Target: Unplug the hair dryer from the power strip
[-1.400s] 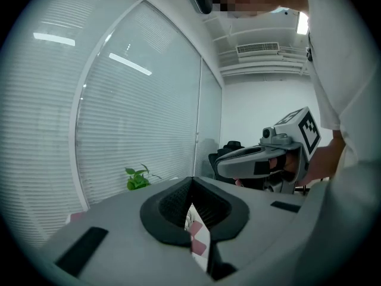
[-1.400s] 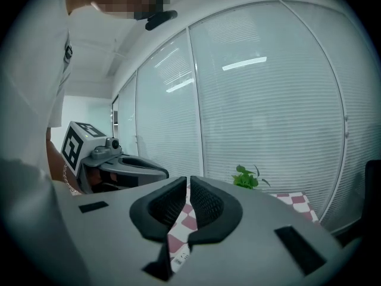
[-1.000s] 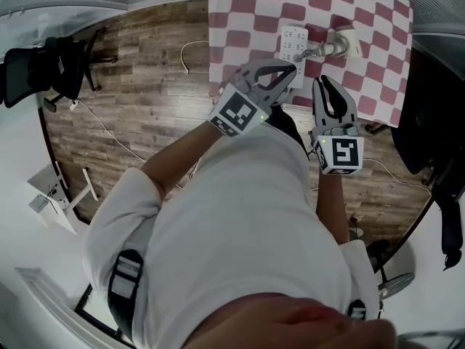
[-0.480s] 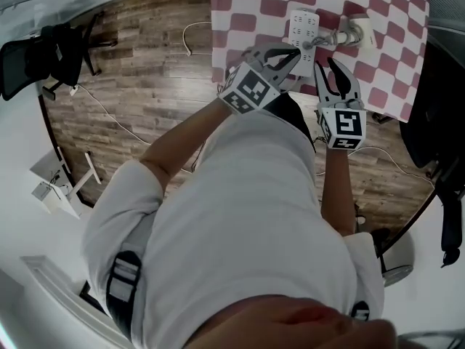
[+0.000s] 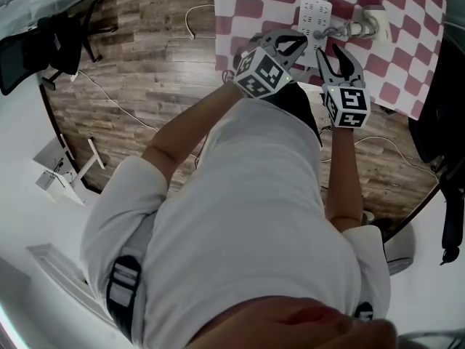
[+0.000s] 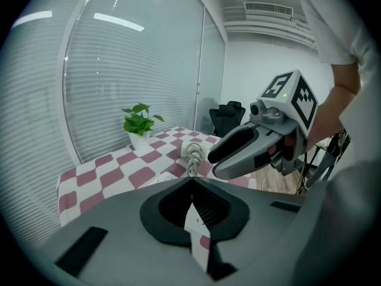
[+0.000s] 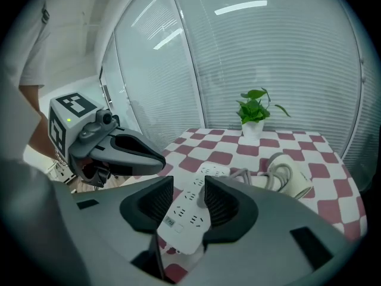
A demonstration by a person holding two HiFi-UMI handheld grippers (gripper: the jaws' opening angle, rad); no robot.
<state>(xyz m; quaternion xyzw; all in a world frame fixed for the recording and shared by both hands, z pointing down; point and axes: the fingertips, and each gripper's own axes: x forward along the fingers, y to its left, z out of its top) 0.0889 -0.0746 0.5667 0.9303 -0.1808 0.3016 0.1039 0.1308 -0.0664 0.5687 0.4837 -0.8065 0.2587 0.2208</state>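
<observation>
While the hair dryer (image 5: 369, 26) lies on the checked tablecloth (image 5: 247, 9) with its plug (image 5: 317, 35) seated in the power strip (image 5: 312, 9), unplugging not yet begun, the right gripper (image 7: 187, 188), jaws just opened, stands spread and empty short of the strip, and the left gripper (image 6: 191, 181) is pressed together on nothing.

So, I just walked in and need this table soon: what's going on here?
A person holds a gripper in each hand over the checked table. Both point down at the white power strip, and the hair dryer beside it is plugged in. The left gripper is shut and empty. The right gripper has just been opening its jaws, with nothing between them. Neither grips anything yet.
</observation>
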